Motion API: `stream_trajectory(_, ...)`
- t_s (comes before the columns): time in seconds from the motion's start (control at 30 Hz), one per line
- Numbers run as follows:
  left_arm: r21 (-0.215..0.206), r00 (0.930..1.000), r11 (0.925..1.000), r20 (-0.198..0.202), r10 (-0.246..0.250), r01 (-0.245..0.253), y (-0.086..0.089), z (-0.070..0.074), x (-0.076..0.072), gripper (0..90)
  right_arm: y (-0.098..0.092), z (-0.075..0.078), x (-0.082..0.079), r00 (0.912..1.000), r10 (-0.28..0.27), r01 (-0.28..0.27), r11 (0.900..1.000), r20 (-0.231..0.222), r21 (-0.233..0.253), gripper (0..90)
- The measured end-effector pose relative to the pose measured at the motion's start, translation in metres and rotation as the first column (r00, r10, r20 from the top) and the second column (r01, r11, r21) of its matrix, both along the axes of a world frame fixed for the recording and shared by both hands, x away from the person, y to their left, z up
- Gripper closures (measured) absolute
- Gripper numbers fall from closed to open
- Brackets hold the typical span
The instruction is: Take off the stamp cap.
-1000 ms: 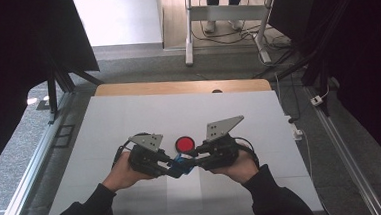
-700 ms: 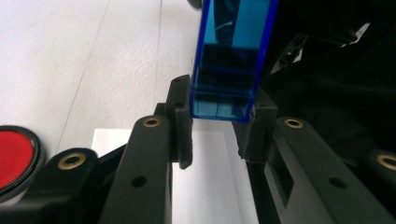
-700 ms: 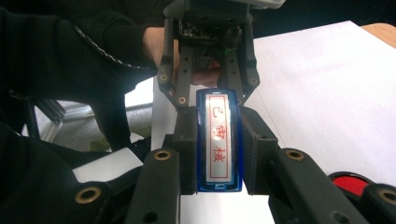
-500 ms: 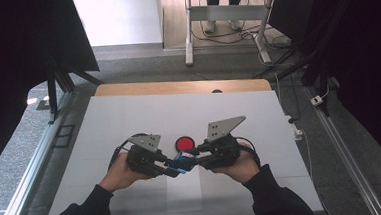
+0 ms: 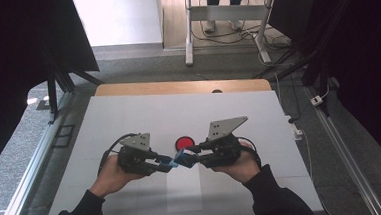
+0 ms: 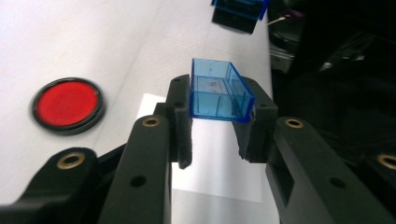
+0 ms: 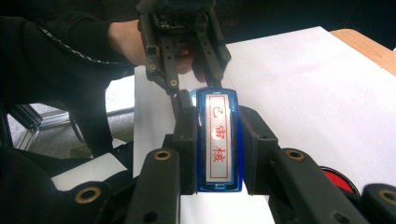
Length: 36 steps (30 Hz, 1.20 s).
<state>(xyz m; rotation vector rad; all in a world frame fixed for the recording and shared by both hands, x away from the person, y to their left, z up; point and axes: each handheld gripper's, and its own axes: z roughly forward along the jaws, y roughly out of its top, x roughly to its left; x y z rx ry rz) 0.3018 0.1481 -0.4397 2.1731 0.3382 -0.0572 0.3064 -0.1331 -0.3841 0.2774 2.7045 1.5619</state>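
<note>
Blue cap [image 6: 217, 91] clamped in left hand-held gripper [image 5: 168, 163] — red disc [image 5: 184, 143] near, table [image 5: 129, 116] edges far

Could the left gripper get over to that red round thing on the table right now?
Probably yes, but not to grab it: the left gripper is shut on a blue cap. The red disc lies close beside it on the bare table.

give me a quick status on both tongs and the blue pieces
Left tongs shut on blue cap. Right tongs shut on blue stamp. Pieces nose to nose above white table. Red pad just beyond, not obstructing.
</note>
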Motion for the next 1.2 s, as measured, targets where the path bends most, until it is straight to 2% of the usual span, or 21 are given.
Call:
stream_trajectory(0.2, 0.010, 0.9959, 0.9962, 0.027, 0.087, -0.087, 0.008, 0.002, -0.009, 69.0, -0.001, 0.001, 0.000, 0.9998, -0.014, 0.014, 1.000, 0.015, -0.005, 70.3)
stream_trajectory(0.4, 0.020, 0.9846, 0.9848, 0.034, 0.172, -0.172, 0.020, 0.001, -0.019, 68.9, -0.003, 0.001, 0.000, 0.9992, -0.033, 0.034, 0.999, 0.022, -0.013, 70.3)
stream_trajectory(0.73, -0.006, 0.9545, 0.9545, 0.005, 0.298, -0.298, 0.047, -0.003, -0.041, 68.9, -0.003, 0.001, 0.001, 0.9984, -0.052, 0.052, 0.999, 0.024, -0.012, 70.3)
stream_trajectory(1.0, -0.024, 0.9273, 0.9270, -0.003, 0.374, -0.374, 0.066, -0.006, -0.058, 68.8, -0.002, 0.000, 0.001, 0.9977, -0.062, 0.063, 0.998, 0.028, -0.023, 70.3)
stream_trajectory(1.13, -0.038, 0.9181, 0.9173, -0.012, 0.396, -0.396, 0.075, -0.007, -0.065, 68.8, -0.002, 0.000, 0.001, 0.9973, -0.067, 0.068, 0.997, 0.029, -0.025, 70.3)
stream_trajectory(1.2, -0.039, 0.9103, 0.9095, -0.014, 0.414, -0.414, 0.079, -0.008, -0.068, 68.8, -0.003, 0.000, 0.002, 0.9970, -0.072, 0.073, 0.997, 0.029, -0.026, 70.3)
